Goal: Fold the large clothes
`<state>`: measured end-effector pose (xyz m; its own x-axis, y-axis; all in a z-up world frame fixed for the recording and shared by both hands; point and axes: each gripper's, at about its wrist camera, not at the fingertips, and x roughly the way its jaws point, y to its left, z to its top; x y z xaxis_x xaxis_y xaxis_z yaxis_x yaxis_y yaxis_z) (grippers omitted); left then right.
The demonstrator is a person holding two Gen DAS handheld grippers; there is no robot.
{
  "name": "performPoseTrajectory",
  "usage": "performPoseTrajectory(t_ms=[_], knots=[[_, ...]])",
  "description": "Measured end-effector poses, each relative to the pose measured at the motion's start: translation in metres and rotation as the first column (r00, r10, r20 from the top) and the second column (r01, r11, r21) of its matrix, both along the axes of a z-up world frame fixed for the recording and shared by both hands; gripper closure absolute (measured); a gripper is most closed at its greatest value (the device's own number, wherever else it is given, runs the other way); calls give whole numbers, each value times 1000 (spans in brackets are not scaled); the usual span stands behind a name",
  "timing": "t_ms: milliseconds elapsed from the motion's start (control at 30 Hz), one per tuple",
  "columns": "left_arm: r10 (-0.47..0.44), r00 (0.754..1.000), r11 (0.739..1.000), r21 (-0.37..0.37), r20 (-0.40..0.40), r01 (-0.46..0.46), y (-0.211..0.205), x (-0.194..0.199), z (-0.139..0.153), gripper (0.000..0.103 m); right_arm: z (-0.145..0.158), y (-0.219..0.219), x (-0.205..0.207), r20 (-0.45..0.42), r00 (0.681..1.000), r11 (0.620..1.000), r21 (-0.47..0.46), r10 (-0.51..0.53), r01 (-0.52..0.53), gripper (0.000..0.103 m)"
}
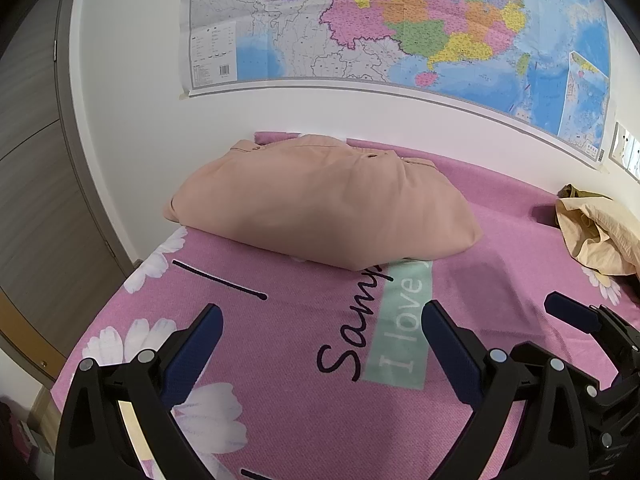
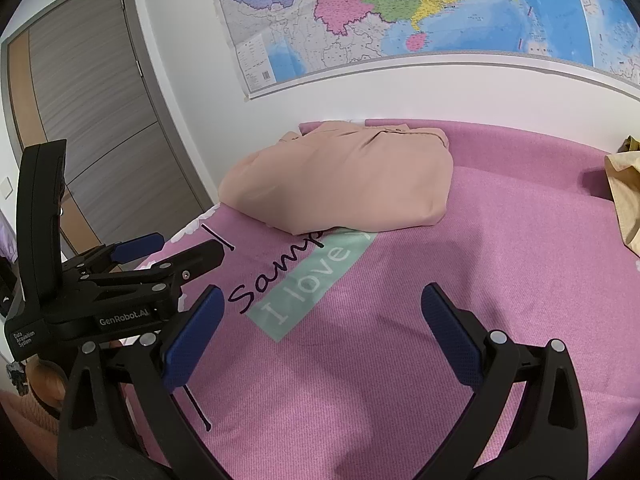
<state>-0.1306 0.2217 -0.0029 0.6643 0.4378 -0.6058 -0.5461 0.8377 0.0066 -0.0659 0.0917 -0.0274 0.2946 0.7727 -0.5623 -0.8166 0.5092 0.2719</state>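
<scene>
Here the folded peach garment (image 1: 320,208) lies at the far side of the bed, on the pink bedspread (image 1: 304,360), close to the white wall under the map (image 1: 400,20). Both tongs hang well short of it, over the near part of the spread. The left tongs (image 1: 322,336) are spread wide and grip nothing; between their blue pads (image 1: 448,352) shows the printed lettering. The right tongs (image 2: 322,320) are likewise released and empty, apart from the cloth. A crumpled beige cloth (image 1: 596,232) sits to the right, clear of the garment. A grey door (image 2: 92,120) stands left.
</scene>
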Motion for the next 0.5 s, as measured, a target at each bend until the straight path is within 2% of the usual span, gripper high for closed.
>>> performPoseTrajectory(t_ms=[500], knots=[[0,1000,1000,-4,-6,0,1,1,0,7,0,0,0,-4,1000,1000,-2,-1,1,6]])
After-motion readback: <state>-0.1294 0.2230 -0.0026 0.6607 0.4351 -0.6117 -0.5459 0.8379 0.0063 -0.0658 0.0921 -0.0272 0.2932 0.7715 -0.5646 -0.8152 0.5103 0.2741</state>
